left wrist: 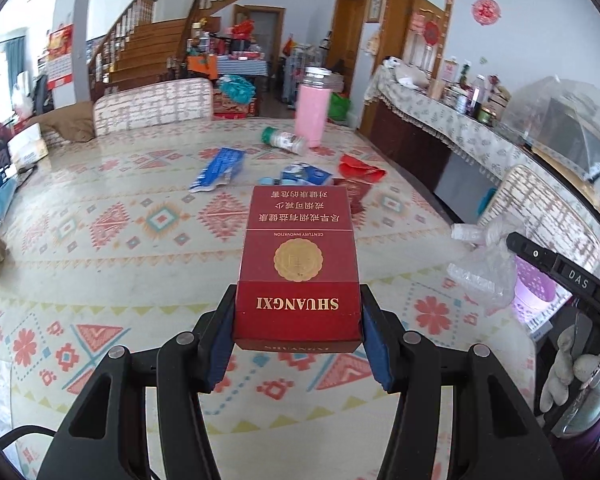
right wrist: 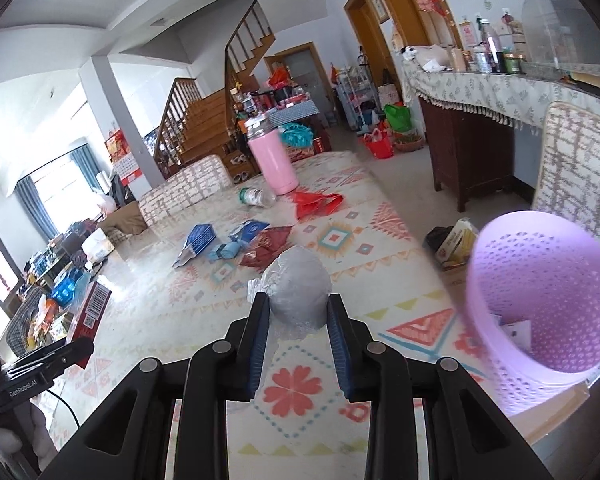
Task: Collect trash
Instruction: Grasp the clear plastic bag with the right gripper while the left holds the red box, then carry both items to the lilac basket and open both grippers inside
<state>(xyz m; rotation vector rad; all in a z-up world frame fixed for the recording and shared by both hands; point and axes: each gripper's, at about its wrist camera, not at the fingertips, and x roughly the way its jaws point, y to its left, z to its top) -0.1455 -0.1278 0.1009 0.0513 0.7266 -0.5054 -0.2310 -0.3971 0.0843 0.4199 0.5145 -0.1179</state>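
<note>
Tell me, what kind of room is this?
Most likely a lived-in family home's open dining and living area: a wooden staircase, a big table under a patterned cloth, and a sideboard crowded with bottles and jars.

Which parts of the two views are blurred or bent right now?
Left wrist view: the red pack is sharp, room edges curve from the fisheye, the plastic wad at right is soft. Right wrist view: the purple basket is smeared, the far table glares.

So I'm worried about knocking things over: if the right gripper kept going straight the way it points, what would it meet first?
Probably the red wrapper lying just beyond the held plastic wad; depth is hard to judge.
</note>
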